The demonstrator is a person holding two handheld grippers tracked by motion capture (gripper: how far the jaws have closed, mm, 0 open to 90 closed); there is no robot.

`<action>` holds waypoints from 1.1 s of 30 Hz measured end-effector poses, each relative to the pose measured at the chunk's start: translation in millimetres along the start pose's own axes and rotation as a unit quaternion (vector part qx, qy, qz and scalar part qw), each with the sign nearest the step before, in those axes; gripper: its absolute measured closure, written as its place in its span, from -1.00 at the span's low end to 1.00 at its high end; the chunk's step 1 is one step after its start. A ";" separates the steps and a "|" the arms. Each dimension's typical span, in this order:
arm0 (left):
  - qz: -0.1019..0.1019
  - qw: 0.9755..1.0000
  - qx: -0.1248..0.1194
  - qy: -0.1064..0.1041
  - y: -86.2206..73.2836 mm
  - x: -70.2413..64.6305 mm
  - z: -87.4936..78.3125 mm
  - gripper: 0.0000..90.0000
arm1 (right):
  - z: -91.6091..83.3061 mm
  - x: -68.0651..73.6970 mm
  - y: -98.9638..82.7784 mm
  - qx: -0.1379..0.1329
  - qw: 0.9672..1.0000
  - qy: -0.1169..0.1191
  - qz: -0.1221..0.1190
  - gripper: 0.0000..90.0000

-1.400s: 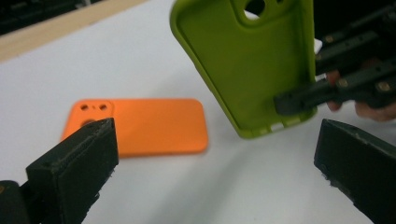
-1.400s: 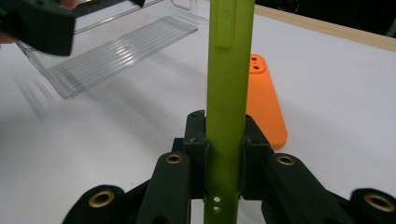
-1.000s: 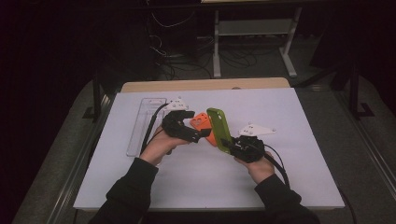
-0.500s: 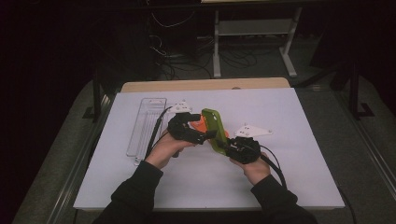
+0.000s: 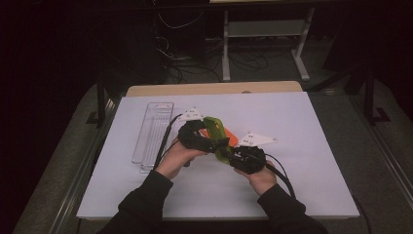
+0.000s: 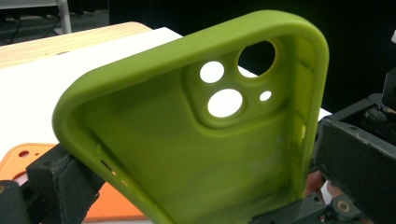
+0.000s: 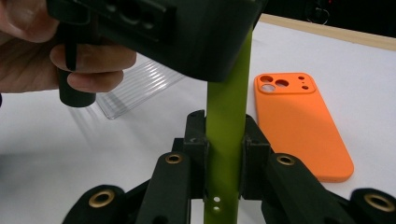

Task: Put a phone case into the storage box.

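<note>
A green phone case is held above the white table between both grippers. In the left gripper view its hollow inside with the camera holes faces me. My left gripper is shut across its width, one black pad on each long edge. My right gripper is shut on the case's lower part, which is edge-on in that view. In the high view the left gripper and right gripper meet at the case. An orange phone case lies flat on the table beneath them.
A clear plastic tray lies lengthwise at the left of the white sheet. A wooden table edge runs along the back. Cables trail from both grippers toward the person's dark sleeves at the near edge.
The two grippers have drawn a little closer together around the green case. The case now leans lower over the orange one.
</note>
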State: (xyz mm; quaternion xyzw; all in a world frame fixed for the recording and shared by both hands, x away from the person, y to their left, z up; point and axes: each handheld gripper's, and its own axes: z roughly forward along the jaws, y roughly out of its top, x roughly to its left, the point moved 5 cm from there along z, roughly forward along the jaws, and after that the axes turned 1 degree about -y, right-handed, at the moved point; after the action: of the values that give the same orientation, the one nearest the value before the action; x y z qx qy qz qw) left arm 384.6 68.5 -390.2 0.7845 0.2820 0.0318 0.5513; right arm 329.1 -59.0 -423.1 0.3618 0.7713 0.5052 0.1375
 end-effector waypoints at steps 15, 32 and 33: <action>-0.018 1.000 -0.007 0.010 -1.4 2.2 -0.9 -0.85 | 7.2 4.3 -6.3 0.018 1.000 -0.011 -0.012 0.68; -0.023 0.999 -0.014 0.019 -2.6 3.3 -3.4 -0.71 | 9.1 4.2 -7.2 0.020 0.999 -0.018 -0.026 0.67; -0.025 0.999 -0.017 0.020 -2.3 2.9 -3.1 -0.71 | 8.9 4.1 -7.1 0.020 0.999 -0.018 -0.026 0.67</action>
State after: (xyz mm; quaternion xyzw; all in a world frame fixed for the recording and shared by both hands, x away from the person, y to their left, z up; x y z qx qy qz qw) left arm 385.0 73.1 -391.8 0.7671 0.3121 0.0386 0.5591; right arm 328.4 -51.7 -432.8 0.3531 0.7880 0.4792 0.1576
